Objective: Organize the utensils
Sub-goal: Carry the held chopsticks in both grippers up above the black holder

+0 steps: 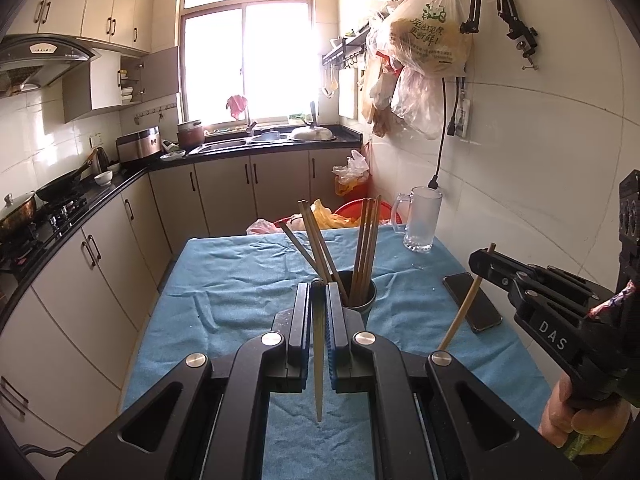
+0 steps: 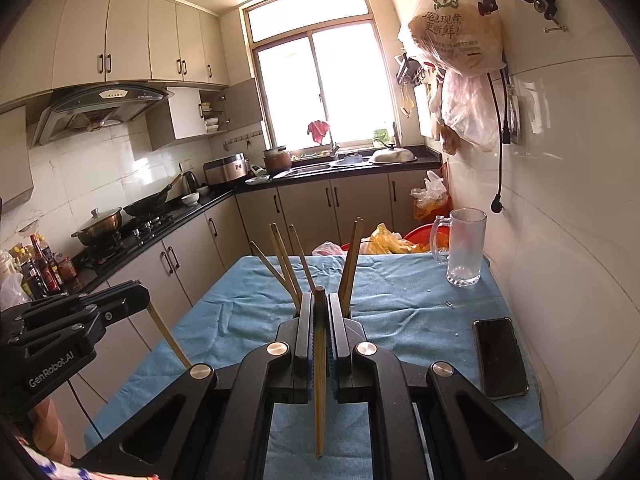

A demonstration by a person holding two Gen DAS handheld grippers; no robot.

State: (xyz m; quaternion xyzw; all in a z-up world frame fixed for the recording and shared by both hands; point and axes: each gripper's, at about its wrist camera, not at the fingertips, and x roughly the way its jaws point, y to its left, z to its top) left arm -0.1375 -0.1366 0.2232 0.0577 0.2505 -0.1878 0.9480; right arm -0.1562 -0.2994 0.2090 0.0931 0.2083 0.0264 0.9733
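Observation:
A dark metal cup [image 1: 362, 296] stands on the blue cloth and holds several wooden chopsticks [image 1: 366, 240] leaning both ways. My left gripper [image 1: 319, 286] is shut on one chopstick [image 1: 318, 360], just in front of the cup and above the cloth. My right gripper [image 2: 319, 298] is shut on another chopstick [image 2: 319, 380], also close before the cup, whose chopsticks [image 2: 350, 264] rise behind the fingers. In the left wrist view the right gripper [image 1: 486, 258] is at the right with its chopstick [image 1: 460, 312] hanging down. In the right wrist view the left gripper [image 2: 136, 292] is at the left with its chopstick [image 2: 168, 336].
A glass mug [image 1: 420, 220] stands at the table's far right by the tiled wall. A black phone [image 1: 472, 302] lies on the blue cloth [image 1: 240, 280] at the right. Cabinets and a stove counter run along the left. Red tubs and bags sit behind the table.

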